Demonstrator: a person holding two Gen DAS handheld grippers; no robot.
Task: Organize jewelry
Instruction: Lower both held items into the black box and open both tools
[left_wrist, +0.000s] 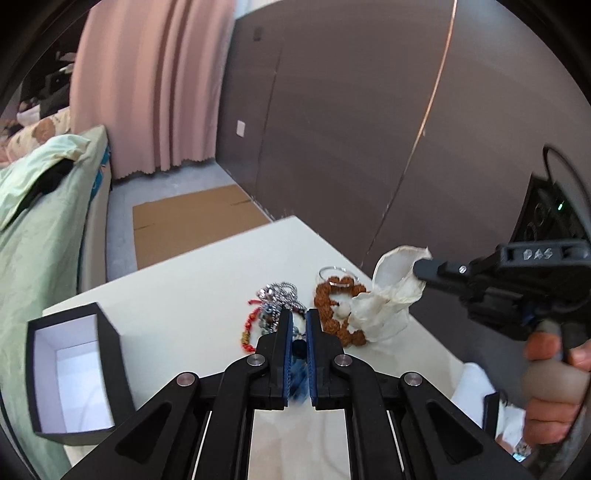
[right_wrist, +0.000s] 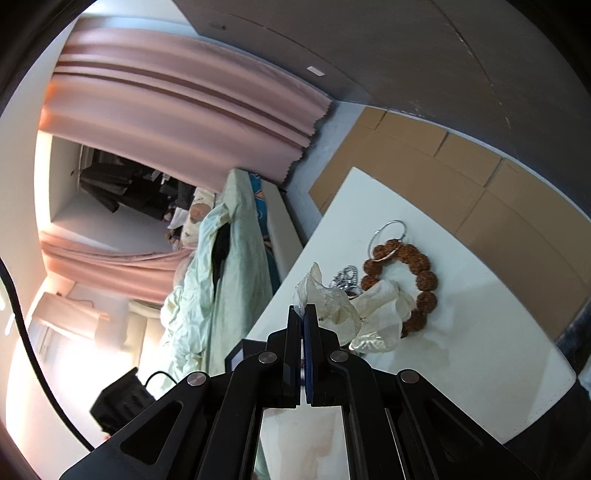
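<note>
My left gripper is shut on a blue tasselled beaded piece just above the white table. Beyond its tips lie a silver chain, a red bead string, a brown bead bracelet and a thin silver bangle. My right gripper is shut on a cream organza pouch and holds it up over the bracelet; it also shows in the left wrist view with the pouch. The bangle and chain lie behind.
An open black box with white lining stands at the table's left front. A bed with green bedding lies left of the table. Cardboard lies on the floor beyond. A dark wall is behind.
</note>
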